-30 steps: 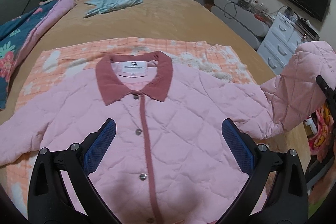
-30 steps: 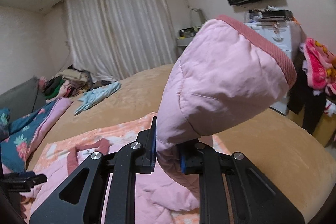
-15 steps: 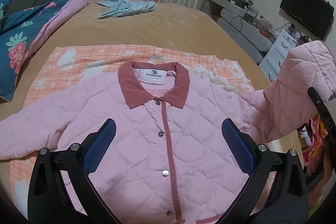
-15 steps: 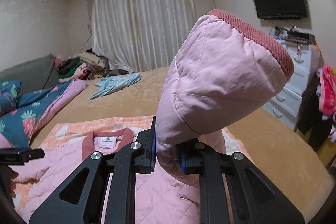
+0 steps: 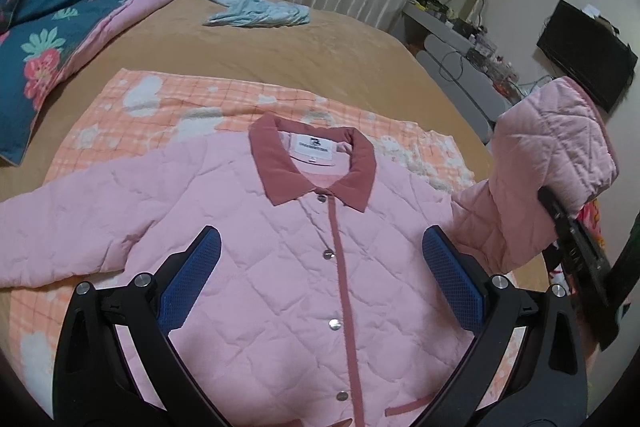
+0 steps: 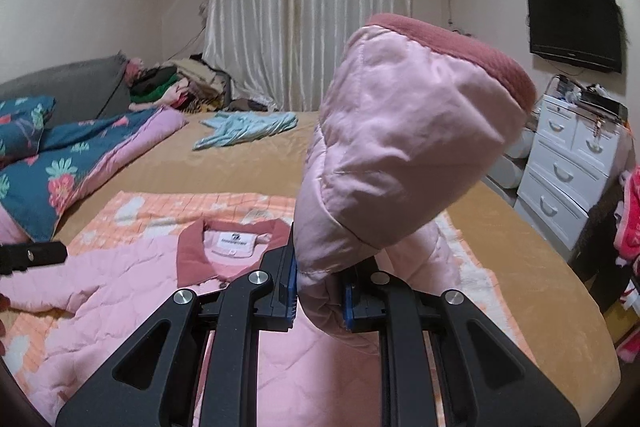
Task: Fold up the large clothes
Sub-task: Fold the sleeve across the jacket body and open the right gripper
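Note:
A pink quilted jacket [image 5: 280, 259] with a dark-rose collar lies front up and buttoned on an orange checked blanket [image 5: 160, 99]. My left gripper [image 5: 320, 283] is open and empty, hovering above the jacket's chest. My right gripper [image 6: 320, 291] is shut on the jacket's right sleeve [image 6: 400, 155] and holds it lifted, cuff up, above the jacket's right side. The lifted sleeve also shows in the left wrist view [image 5: 548, 163]. The jacket's other sleeve [image 5: 60, 227] lies flat to the left.
The blanket lies on a tan bed [image 5: 280, 47]. A light-blue garment [image 5: 256, 13] lies at the far side. A floral quilt [image 5: 60, 39] and a clothes pile [image 6: 172, 83] are at the left. White drawers [image 6: 568, 163] and a wall TV [image 6: 576, 27] stand on the right.
My right gripper has carried the lifted sleeve leftward, toward the jacket's body. My left gripper has pulled back and tilted up, so the collar sits lower in its view.

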Demonstrator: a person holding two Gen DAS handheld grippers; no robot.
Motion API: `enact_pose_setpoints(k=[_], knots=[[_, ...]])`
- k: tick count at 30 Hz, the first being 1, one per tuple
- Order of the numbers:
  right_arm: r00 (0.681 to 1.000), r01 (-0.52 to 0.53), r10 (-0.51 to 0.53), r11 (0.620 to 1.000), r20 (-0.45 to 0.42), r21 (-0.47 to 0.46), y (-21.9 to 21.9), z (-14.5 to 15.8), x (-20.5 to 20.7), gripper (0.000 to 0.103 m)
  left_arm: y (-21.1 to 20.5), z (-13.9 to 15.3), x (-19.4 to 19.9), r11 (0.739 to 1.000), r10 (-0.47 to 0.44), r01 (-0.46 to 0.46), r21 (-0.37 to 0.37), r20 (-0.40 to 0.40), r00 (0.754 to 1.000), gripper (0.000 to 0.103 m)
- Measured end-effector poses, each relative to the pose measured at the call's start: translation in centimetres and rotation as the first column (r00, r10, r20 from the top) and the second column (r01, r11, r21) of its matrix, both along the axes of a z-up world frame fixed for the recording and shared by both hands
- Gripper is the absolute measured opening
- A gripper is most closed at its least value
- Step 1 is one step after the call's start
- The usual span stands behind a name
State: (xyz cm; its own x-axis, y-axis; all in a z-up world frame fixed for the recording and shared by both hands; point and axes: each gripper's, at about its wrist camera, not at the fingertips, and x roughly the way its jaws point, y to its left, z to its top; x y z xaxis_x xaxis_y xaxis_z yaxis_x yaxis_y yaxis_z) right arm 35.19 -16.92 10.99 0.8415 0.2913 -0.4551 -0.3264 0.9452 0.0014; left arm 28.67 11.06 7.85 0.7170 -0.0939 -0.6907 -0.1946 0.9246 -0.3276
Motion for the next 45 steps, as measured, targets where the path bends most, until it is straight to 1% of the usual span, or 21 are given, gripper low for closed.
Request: enact_pose_setpoints(k=[6,15,20,23,28,30,33,38,39,40,41,42,43,44,45], knots=[[0.999,-0.049,0.048,0.998,-0.024,-0.036,3.4,-1.9,-0.6,0.016,1.5,-0.1,-0.7,0.999,-0.002,0.001,0.033,0.024,1.000,0.095],[0.990,-0.122,0.118,0.991,-0.071,-0.053,7.8,-4.5,-1.2,0.016,3.5,-0.8,-1.2,1.000,0.011,-0.011,-0.014,0.035,0.999,0.095],[0.983,-0.158,0.152,0.985,-0.099,-0.066,10.5,-6.0,-1.5,0.016,4.5,-1.6,-1.4,0.998,0.021,-0.019,-0.062,0.035,0.999,0.095],[0.978,-0.179,0.169,0.981,-0.120,-0.077,12.0,-7.2,-1.8,0.016,5.1,-2.3,-1.4,0.994,0.025,-0.021,-0.109,0.035,0.999,0.095],[0.968,-0.216,0.196,0.969,-0.157,-0.120,14.4,-9.6,-2.3,0.016,5.8,-3.4,-1.5,0.987,0.024,-0.019,-0.160,0.029,0.999,0.095],[0.964,-0.229,0.205,0.965,-0.171,-0.132,15.2,-10.5,-2.4,0.016,6.0,-3.8,-1.6,0.984,0.019,-0.013,-0.179,0.033,0.999,0.095],[0.954,-0.250,0.221,0.959,-0.202,-0.134,16.1,-12.0,-2.8,0.018,6.3,-4.5,-1.6,0.973,0.004,0.004,-0.229,0.036,0.999,0.095],[0.928,-0.311,0.269,0.940,-0.259,-0.137,17.6,-14.2,-3.6,0.028,6.8,-6.2,-1.3,0.952,0.002,0.000,-0.305,0.008,1.000,0.095],[0.920,-0.325,0.280,0.936,-0.274,-0.138,17.9,-14.7,-3.8,0.032,6.9,-6.6,-1.3,0.947,0.001,-0.001,-0.321,0.000,1.000,0.095],[0.914,-0.337,0.289,0.932,-0.286,-0.135,18.1,-15.1,-4.0,0.040,7.1,-7.0,-1.3,0.941,0.001,-0.004,-0.337,-0.009,1.000,0.095],[0.906,-0.352,0.301,0.927,-0.299,-0.133,18.2,-15.5,-4.2,0.045,7.2,-7.5,-1.2,0.939,0.003,-0.010,-0.345,-0.021,1.000,0.095],[0.896,-0.370,0.318,0.920,-0.311,-0.125,18.4,-15.8,-4.5,0.056,7.3,-7.7,-1.2,0.937,0.005,-0.014,-0.348,-0.029,1.000,0.095],[0.890,-0.380,0.327,0.917,-0.319,-0.121,18.5,-16.0,-4.8,0.065,7.4,-8.2,-1.2,0.936,0.008,-0.022,-0.351,-0.042,0.999,0.095],[0.883,-0.391,0.333,0.912,-0.332,-0.123,18.5,-16.1,-5.2,0.067,7.5,-8.5,-1.3,0.934,0.009,-0.026,-0.355,-0.051,0.999,0.095],[0.879,-0.398,0.340,0.909,-0.335,-0.121,18.4,-16.0,-5.5,0.073,7.6,-8.8,-1.3,0.932,0.011,-0.032,-0.360,-0.060,0.998,0.095]])
